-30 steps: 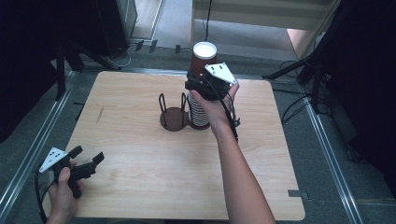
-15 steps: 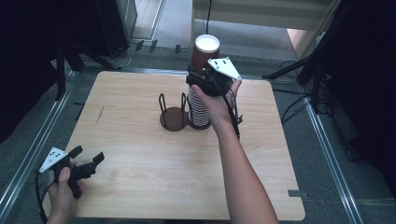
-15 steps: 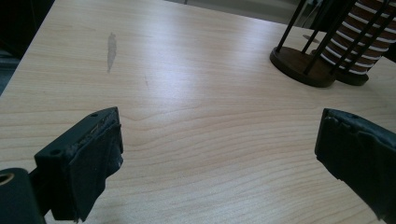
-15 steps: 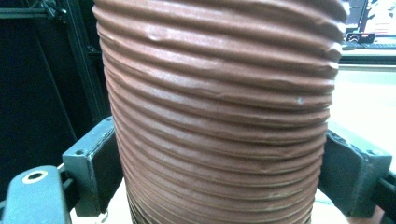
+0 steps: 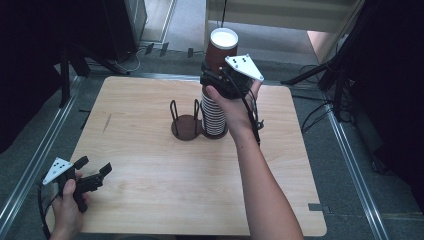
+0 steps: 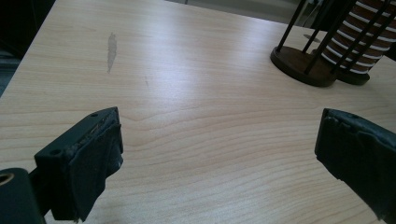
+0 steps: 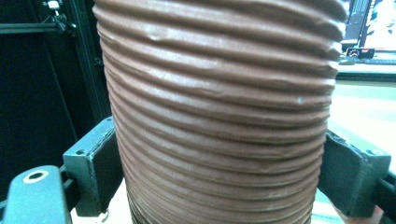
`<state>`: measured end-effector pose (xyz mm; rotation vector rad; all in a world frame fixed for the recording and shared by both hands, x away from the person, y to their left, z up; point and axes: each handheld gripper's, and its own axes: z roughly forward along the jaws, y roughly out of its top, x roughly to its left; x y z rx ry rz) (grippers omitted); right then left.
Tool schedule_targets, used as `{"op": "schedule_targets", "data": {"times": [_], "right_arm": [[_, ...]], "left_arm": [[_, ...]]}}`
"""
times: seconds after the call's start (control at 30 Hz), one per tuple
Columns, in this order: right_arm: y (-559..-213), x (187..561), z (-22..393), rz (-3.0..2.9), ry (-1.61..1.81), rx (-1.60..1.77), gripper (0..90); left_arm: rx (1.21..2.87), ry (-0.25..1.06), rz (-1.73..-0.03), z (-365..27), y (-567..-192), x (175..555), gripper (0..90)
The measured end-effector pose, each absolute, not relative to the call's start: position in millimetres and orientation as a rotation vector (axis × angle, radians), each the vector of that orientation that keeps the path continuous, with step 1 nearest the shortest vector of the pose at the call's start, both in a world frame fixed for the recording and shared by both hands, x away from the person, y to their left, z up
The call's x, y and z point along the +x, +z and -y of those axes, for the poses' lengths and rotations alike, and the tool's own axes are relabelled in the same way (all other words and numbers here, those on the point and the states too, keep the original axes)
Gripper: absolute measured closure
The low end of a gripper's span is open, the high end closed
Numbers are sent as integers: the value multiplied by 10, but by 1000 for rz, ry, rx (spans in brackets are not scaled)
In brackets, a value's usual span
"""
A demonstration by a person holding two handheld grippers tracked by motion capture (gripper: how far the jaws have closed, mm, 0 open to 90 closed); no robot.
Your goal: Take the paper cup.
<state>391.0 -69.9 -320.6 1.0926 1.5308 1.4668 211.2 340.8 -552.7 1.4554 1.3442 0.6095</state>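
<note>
Table point(image 5: 150, 150): one cup stack point(image 5: 214, 115), two grippers.

Brown ribbed paper cup point(image 5: 222, 49), white inside, upright, mouth up, directly above cup stack point(image 5: 214, 115), its sides pressed between black jaws. Cup stack: brown cups with white rims, nested upright in black wire holder point(image 5: 186, 122); holder's round base just left of stack empty.
</note>
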Motion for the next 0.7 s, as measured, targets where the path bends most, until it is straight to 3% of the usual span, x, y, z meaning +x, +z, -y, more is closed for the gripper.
{"op": "schedule_targets", "data": {"times": [0.7], "right_arm": [[-3014,3829,770,-1510,1521,1074,130]], "left_arm": [[1454,611,-1344,-3406,-5527,2113,17]]}}
